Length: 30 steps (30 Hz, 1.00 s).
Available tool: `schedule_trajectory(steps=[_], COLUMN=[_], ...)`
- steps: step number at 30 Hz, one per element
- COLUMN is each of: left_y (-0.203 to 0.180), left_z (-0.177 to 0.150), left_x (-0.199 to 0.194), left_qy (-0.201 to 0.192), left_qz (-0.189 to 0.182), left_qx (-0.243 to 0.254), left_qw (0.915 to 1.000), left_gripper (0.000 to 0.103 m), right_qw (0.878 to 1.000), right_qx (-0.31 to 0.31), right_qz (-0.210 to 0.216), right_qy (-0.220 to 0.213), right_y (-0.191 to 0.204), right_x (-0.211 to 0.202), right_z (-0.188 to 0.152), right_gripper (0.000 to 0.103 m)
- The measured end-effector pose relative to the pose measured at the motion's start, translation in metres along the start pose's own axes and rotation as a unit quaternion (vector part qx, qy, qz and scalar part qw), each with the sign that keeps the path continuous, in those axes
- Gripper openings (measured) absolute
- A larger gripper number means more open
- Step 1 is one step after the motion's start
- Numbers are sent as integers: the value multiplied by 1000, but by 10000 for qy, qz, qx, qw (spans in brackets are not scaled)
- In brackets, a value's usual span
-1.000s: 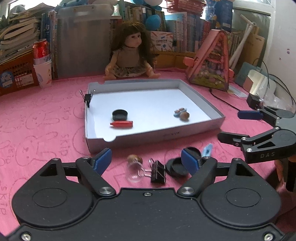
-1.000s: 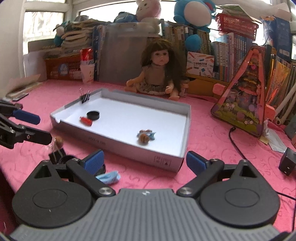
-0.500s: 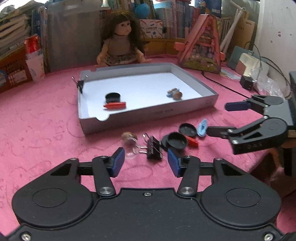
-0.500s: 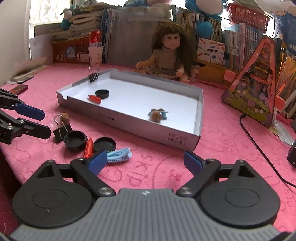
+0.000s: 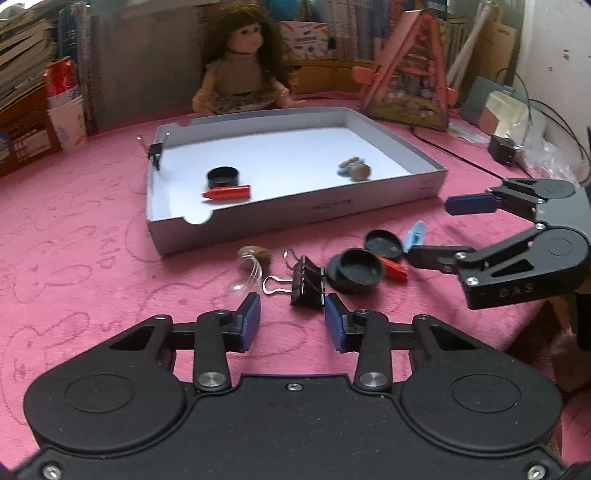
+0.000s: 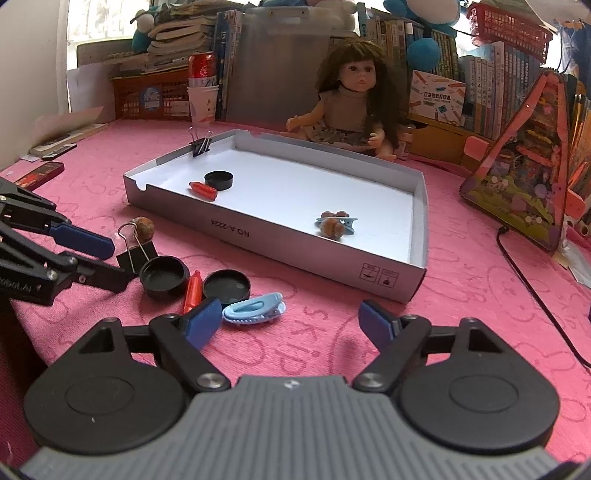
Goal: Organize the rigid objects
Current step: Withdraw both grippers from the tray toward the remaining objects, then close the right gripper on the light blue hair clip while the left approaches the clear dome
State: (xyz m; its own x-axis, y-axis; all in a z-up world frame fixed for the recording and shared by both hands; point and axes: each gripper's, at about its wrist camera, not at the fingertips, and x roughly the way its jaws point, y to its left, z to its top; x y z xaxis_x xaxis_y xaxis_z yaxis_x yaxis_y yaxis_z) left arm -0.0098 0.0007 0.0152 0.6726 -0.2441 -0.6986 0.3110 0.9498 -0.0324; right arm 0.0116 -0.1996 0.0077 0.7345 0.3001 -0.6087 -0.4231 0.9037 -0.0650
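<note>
left gripper (image 5: 291, 319) jaws apart, empty, just short of black metal binder clip (image 5: 306, 282) on pink cloth | right gripper (image 6: 291, 319) jaws wide, empty, near light-blue plastic hair clip (image 6: 255, 308) | black round caps (image 6: 164, 275), red plastic cap (image 6: 192, 291) between | grey cardboard tray (image 6: 258, 236) behind

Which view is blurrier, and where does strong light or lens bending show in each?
The left wrist view is softer: the doll and the tray rim smear slightly. The right wrist view is crisp, with print on the tray wall legible. Its window is blown out at top left. Both fisheye views bow the pink tablecloth and darken at the corners.
</note>
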Motion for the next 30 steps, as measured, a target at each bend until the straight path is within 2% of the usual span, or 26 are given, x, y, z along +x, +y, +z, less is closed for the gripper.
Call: schedule_trajectory(steps=[4,10,17,20,24,30], left_y=[9,20,9,0,-2,0], left_z=[2,5,4,6,6,3], left_x=[4,7,-6,-7,-8,-15], left_qy=[-18,-51,-179,-224,-152,-215], left_qz=[183,675,218,188,46,107], left_qx=[-113,-365,-417,-318,-497,-412], left_qw=[9998,9970,9987,9991,9986,9989], left_gripper=[37,38,38,38,35,35], right_qw=[10000,10000,9997,9996,9994,9990], right_qx=[41,80,209,277,326,421], right_qz=[14,32,44,42,8,-95], right_qy=[3,-2,-67,-87,-94,-115], right_y=[-1,-1,-2,-2,-3,-8], right_x=[2,4,7,8,8,6], right_z=[1,0,-1,-1,-3,-6], right_gripper=[88,87,85,84,84,84])
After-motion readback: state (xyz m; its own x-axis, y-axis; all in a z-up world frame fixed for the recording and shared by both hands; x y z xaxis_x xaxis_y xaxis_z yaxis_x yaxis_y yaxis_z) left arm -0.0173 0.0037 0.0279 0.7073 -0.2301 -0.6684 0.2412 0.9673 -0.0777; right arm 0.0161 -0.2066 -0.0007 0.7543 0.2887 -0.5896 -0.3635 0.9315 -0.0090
